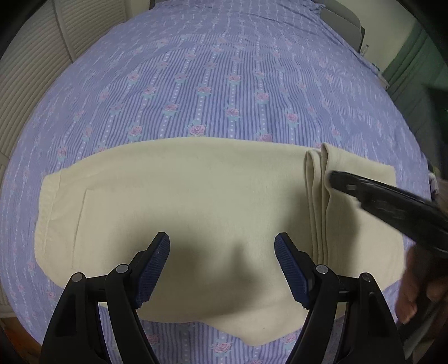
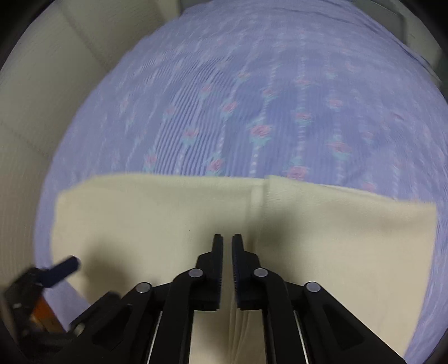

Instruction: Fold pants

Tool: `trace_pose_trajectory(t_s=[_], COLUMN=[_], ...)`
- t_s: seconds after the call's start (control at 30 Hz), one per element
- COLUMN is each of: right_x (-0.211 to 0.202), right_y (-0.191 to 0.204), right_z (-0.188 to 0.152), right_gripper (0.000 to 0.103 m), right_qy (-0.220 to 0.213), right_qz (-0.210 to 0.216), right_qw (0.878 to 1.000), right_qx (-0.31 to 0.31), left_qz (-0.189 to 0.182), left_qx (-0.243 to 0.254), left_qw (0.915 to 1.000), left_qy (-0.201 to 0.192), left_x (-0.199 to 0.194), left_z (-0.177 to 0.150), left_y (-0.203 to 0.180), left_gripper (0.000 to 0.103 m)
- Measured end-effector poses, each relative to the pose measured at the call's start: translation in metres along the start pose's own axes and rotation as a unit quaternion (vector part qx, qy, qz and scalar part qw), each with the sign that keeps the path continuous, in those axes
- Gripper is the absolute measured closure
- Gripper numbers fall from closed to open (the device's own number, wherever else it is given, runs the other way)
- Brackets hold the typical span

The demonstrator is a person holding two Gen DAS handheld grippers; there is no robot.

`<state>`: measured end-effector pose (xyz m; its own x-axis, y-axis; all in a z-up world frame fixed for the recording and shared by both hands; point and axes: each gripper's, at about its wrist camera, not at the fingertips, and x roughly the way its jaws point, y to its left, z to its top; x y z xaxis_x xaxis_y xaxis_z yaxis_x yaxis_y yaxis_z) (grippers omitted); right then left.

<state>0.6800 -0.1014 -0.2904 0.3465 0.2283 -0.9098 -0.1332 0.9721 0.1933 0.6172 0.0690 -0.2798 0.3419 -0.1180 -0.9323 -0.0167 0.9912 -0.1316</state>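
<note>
Cream pants (image 1: 196, 201) lie flat across a purple flowered bedsheet (image 1: 212, 84), waistband at the left. Their right end is folded back over, with layered fold edges (image 1: 317, 201). My left gripper (image 1: 222, 243) is open and empty, hovering over the middle of the pants. My right gripper (image 1: 372, 201) comes in blurred from the right, over the folded part. In the right wrist view the pants (image 2: 336, 238) fill the lower half. My right gripper (image 2: 227, 238) has its jaws nearly together with a narrow gap and nothing visibly between them. The left gripper's fingers (image 2: 63, 270) show at lower left.
The bedsheet (image 2: 252, 98) stretches far behind the pants. Cream slatted panels (image 1: 33, 70) stand along the left side of the bed. A grey chair back (image 1: 341, 25) and a green cabinet (image 1: 414, 72) stand at the far right. A hand (image 1: 417, 282) holds the right gripper.
</note>
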Motion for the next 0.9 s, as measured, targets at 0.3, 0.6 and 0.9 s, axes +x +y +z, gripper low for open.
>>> trace_pose_trajectory(t_s=[0.3, 0.6, 0.9], right_x=[0.031, 0.038, 0.015], right_y=[-0.043, 0.025, 0.126], right_z=[0.005, -0.001, -0.022], right_gripper=[0.073, 0.073, 0.057], right_qy=[0.033, 0.072, 0.05], right_qz=[-0.09, 0.02, 0.017], right_qw=[0.995, 0.997, 0.997], right_qx=[0.017, -0.028, -0.053], left_qz=[0.006, 0.023, 0.027], left_qx=[0.005, -0.04, -0.099], left_qw=[1.0, 0.9989, 0.9938], left_qy=[0.006, -0.001, -0.043], left_x=[0.007, -0.007, -0.055], left_z=[-0.003, -0.022, -0.05], left_y=[-0.017, 0.034, 0.162], left_gripper=[0.026, 0.026, 0.017])
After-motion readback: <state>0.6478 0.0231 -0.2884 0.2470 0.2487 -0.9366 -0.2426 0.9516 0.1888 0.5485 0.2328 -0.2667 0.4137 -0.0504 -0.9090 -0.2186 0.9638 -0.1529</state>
